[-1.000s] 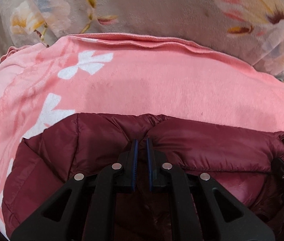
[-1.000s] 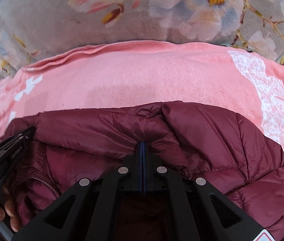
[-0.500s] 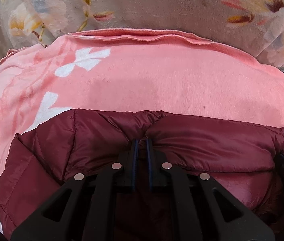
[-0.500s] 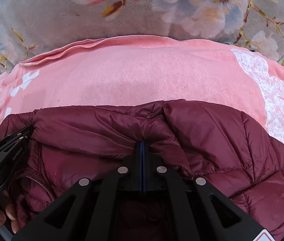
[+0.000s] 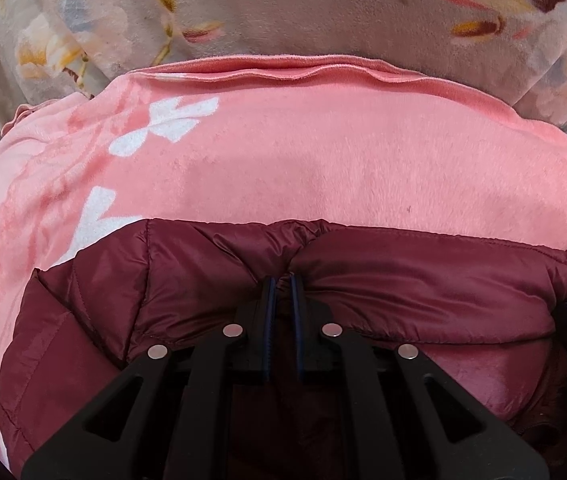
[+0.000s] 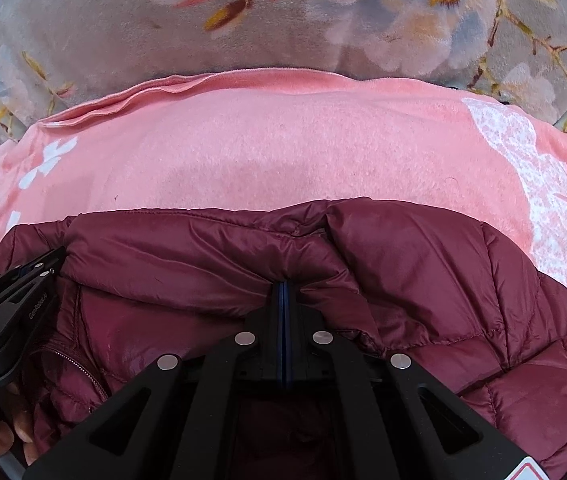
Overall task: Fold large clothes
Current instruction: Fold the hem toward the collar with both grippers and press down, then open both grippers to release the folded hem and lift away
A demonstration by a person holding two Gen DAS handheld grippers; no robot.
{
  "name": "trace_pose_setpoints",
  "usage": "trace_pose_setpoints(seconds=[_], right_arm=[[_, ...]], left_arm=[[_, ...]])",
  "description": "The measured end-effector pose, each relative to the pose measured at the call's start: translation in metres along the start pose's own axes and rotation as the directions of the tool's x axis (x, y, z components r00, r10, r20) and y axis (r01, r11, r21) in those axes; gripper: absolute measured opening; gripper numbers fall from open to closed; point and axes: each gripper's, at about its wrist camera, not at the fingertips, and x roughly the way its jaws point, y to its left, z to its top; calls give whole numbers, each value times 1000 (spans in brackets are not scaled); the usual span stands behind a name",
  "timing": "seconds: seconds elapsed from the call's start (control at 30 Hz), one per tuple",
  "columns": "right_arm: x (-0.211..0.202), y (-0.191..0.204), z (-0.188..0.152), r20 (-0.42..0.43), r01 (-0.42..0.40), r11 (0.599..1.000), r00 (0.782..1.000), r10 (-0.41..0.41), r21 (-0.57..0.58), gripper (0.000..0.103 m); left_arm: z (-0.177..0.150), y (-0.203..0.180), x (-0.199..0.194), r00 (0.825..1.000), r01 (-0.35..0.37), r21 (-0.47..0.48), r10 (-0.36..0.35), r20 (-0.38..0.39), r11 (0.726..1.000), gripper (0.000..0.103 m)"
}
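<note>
The left gripper [image 5: 281,280] is pinching a fold of the maroon puffer jacket [image 5: 403,276], its jaws nearly together with quilted cloth bunched between the tips. Just ahead of those tips the jacket's folded edge is lying across the pink blanket [image 5: 303,160], and beyond that the grey floral cover [image 5: 303,12] is showing. Off to its right, the right gripper [image 6: 284,286] is clamping the same edge, jaws pressed fully together on the fabric. Judging by the doubled layer under both tools, one fold is being laid; releasing, smoothing and further folds are apparently still waiting.
</note>
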Motion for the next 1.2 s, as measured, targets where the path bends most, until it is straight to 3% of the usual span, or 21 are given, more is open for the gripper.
trace_pose_setpoints(seconds=[0.57, 0.63, 0.67, 0.7, 0.73, 0.8, 0.93, 0.97, 1.07, 1.2], right_arm=[[-1, -5, 0, 7, -20, 1000, 1000, 20, 10, 0], [-10, -12, -1, 20, -33, 999, 999, 33, 37, 0], [-20, -17, -4, 33, -29, 998, 999, 27, 61, 0], [-33, -22, -9, 48, -36, 995, 998, 32, 93, 4], [-43, -28, -13, 56, -53, 992, 997, 47, 115, 6], [-74, -38, -24, 62, -89, 986, 995, 81, 143, 8], [-152, -60, -52, 113, -156, 980, 983, 142, 127, 8], [-177, -66, -64, 135, -151, 983, 981, 136, 105, 12], [-247, -87, -104, 201, -155, 985, 970, 139, 70, 42], [-327, -121, -173, 246, -151, 988, 959, 141, 23, 53]], left_arm=[[1, -2, 1, 1000, -11, 8, 11, -5, 1000, 6], [1, 3, -2, 1000, 2, -12, -2, 0, 1000, 11], [0, 10, -9, 1000, -4, -37, 4, 4, 999, 19], [-2, 16, -16, 1000, -18, -58, 18, 10, 998, 44], [-5, 25, -26, 999, -15, -86, 18, 29, 996, 60], [-13, 46, -50, 998, 18, -132, -10, 67, 991, 60], [-32, 81, -107, 994, 86, -120, -78, 72, 989, 60], [-39, 92, -126, 991, 111, -118, -101, 87, 987, 60], [-68, 121, -183, 978, 196, -84, -188, 92, 977, 63], [-125, 164, -255, 966, 239, -29, -235, 109, 970, 79]])
